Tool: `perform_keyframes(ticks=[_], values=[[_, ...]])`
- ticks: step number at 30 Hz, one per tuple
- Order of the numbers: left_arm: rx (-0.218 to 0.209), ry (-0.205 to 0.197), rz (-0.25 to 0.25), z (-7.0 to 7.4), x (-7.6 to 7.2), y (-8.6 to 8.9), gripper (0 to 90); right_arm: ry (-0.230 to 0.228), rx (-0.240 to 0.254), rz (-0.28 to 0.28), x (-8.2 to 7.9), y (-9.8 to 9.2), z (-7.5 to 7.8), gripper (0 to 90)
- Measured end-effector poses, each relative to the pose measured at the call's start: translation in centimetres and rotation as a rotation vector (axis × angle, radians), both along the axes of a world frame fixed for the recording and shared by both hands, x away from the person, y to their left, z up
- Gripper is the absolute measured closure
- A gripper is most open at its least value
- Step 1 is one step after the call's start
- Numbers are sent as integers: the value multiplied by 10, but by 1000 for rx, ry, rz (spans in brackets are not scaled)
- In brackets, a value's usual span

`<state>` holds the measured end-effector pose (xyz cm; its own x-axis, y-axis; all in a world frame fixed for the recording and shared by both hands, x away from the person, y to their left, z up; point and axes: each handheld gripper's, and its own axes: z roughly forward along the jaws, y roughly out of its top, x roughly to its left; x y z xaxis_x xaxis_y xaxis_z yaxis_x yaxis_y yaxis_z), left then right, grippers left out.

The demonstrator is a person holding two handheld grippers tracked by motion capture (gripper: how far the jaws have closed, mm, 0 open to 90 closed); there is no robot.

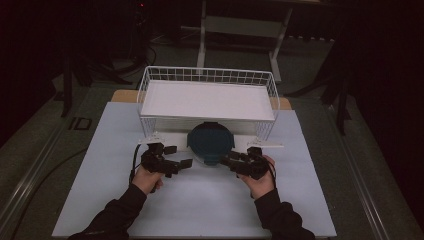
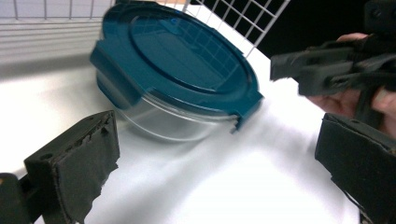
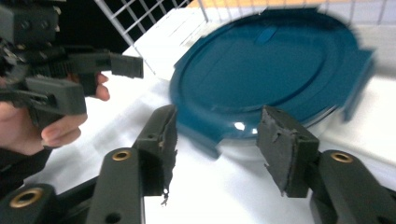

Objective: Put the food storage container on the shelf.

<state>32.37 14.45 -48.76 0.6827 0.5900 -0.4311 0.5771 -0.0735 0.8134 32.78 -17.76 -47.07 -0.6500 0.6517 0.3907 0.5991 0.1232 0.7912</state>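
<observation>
A round glass container with a dark teal clip lid stands on the white mat, half under the front edge of a white wire shelf. My left gripper is just left of the container, jaws wide open with nothing between them. The left gripper view has the container ahead of the left gripper, apart from both pads. My right gripper is at the container's front right. In the right gripper view its jaws stand either side of a lid tab without pressing on it.
The wire shelf rests on thin legs over the back of the mat, with a white tray floor. The mat lies on a dark table. A white frame stands farther back in the dark. Both hands are close together at the container.
</observation>
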Motion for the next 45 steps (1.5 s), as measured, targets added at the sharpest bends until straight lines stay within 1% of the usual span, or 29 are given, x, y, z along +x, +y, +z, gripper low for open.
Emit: perform_keyframes(ticks=[1, 2, 3, 4, 5, 6, 7, 8, 9, 10, 11, 13, 14, 17, 20, 21, 22, 23, 24, 25, 28, 29, 31, 37, 39, 40, 45], values=[[6, -3, 1, 0, -3, 0, 2, 7, -10, 12, -4, 3, -2, 552], [12, -7, 1, 0, -6, 1, 2, 5, -32, 25, -8, 7, -4, 590], [14, -9, 1, 0, -7, 1, 2, 12, -51, 48, -13, 13, -9, 685], [18, -13, 6, 0, -9, 2, 2, 12, -51, 48, -13, 13, -9, 685], [17, -16, 6, 0, -11, 4, 2, 16, -74, 57, -16, 17, -14, 837], [17, -16, 6, 0, -11, 4, 1, 16, -74, 57, -16, 17, -14, 837], [20, -20, 13, 0, -13, 4, 1, 26, -79, 64, -17, 19, -17, 884], [29, -30, 16, 0, -14, 4, 2, 37, -84, 67, -16, 21, -19, 899], [36, -33, 15, 0, -14, 5, 2, 50, -100, 78, -15, 25, -24, 900], [34, -34, 18, -1, -15, 5, 2, 50, -100, 78, -15, 25, -24, 900], [34, -34, 18, -2, -15, 5, 1, 50, -117, 80, -12, 30, -28, 900], [31, -31, 17, -3, -16, 5, 2, 53, -122, 78, -11, 31, -29, 900], [33, -32, 18, -3, -16, 5, 1, 49, -132, 72, -9, 33, -30, 900], [33, -38, 17, -4, -17, 5, 2, 62, -133, 61, 0, 36, -35, 900], [39, -44, 15, -4, -17, 4, 2, 55, -137, 54, 3, 39, -36, 900], [41, -44, 14, -5, -18, 4, 1, 57, -128, 48, 6, 39, -35, 900], [45, -47, 11, -5, -18, 3, 1, 57, -128, 48, 6, 39, -35, 900], [49, -50, 11, -5, -18, 3, 2, 44, -135, 36, 10, 41, -34, 900], [52, -50, 12, -5, -18, 2, 2, 44, -135, 36, 10, 41, -34, 900], [53, -50, 11, -6, -18, 2, 1, 49, -131, 29, 15, 41, -34, 900], [59, -58, 9, -6, -19, 1, 2, 49, -128, 21, 19, 42, -34, 900], [62, -62, 8, -6, -19, 1, 2, 50, -125, 12, 23, 44, -35, 899], [77, -79, 12, -7, -20, 1, 1, 46, -127, 11, 25, 45, -35, 900], [65, -89, 15, -5, -23, 3, 1, 35, -138, -7, 38, 50, -34, 900], [64, -90, 14, -5, -23, 4, 1, 37, -137, -14, 40, 50, -34, 899], [67, -92, 15, -4, -24, 4, 2, 41, -130, -19, 43, 50, -34, 899], [72, -102, 10, -3, -26, 3, 2, 44, -134, -31, 53, 52, -34, 899]])
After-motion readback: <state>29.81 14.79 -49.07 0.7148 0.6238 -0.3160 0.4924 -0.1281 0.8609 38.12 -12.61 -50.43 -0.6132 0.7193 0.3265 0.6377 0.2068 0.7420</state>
